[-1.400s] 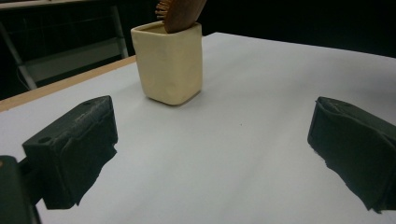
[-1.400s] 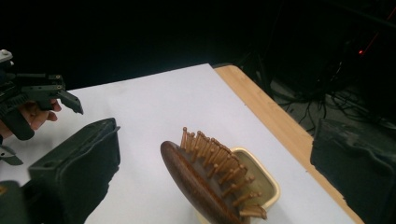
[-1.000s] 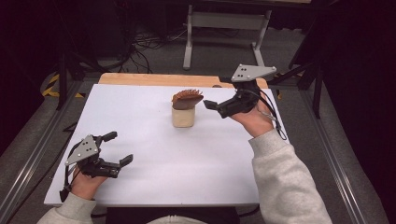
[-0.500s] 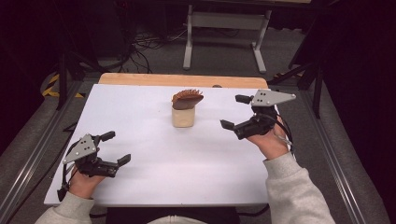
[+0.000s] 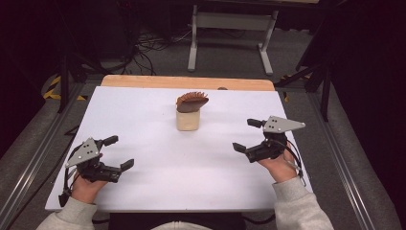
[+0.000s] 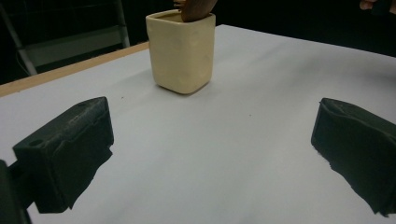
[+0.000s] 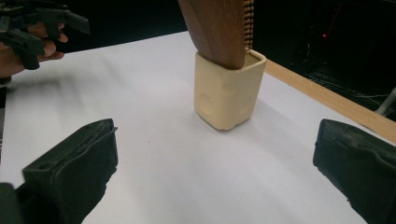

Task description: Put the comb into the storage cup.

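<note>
The high view looks forward and down on the whole table (image 5: pixel 158 191) from the person's side. Each gripper view sits low over the table, looking along its own jaws from an opposite side. All three share the cup (image 5: pixel 187 120) (image 6: pixel 181 51) (image 7: pixel 228 88) at mid-table.

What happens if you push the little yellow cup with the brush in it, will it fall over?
Probably it could tip. The cup is small with a narrow base, and the wooden brush stands tall out of it, so it looks top-heavy. Pushed low, it might just slide on the smooth white table. It looks stiff, maybe breakable.
</note>
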`<state>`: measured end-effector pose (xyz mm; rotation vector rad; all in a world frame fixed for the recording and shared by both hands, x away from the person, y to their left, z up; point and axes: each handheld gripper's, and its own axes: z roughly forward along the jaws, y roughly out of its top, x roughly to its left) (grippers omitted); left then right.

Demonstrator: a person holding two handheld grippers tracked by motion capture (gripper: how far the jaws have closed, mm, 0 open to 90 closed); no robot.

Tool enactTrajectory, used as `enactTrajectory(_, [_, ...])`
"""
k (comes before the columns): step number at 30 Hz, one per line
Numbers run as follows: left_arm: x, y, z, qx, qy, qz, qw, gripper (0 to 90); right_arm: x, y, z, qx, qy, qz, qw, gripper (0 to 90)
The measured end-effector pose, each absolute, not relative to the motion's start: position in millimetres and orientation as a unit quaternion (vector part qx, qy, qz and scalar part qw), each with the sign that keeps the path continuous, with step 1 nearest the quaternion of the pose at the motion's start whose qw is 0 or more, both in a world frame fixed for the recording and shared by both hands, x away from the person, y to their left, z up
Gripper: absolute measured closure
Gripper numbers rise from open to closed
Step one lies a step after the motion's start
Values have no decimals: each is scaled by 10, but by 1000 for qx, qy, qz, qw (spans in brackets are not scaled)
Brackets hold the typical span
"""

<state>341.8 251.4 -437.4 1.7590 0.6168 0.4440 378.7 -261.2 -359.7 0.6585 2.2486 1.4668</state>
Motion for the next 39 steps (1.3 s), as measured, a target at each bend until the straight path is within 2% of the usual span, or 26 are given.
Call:
enactTrajectory(18, [3443,2566,-4485,747,261,191,581,5,3593,-2754,-4319,245,783,539,188,5])
enactTrajectory(24, [3465,2562,-4576,746,273,192,576,5,3593,-2759,-4513,269,784,533,168,5])
enactTrajectory(39, [3478,2576,-4628,736,298,193,577,2,3564,-2802,-4539,296,772,534,179,8])
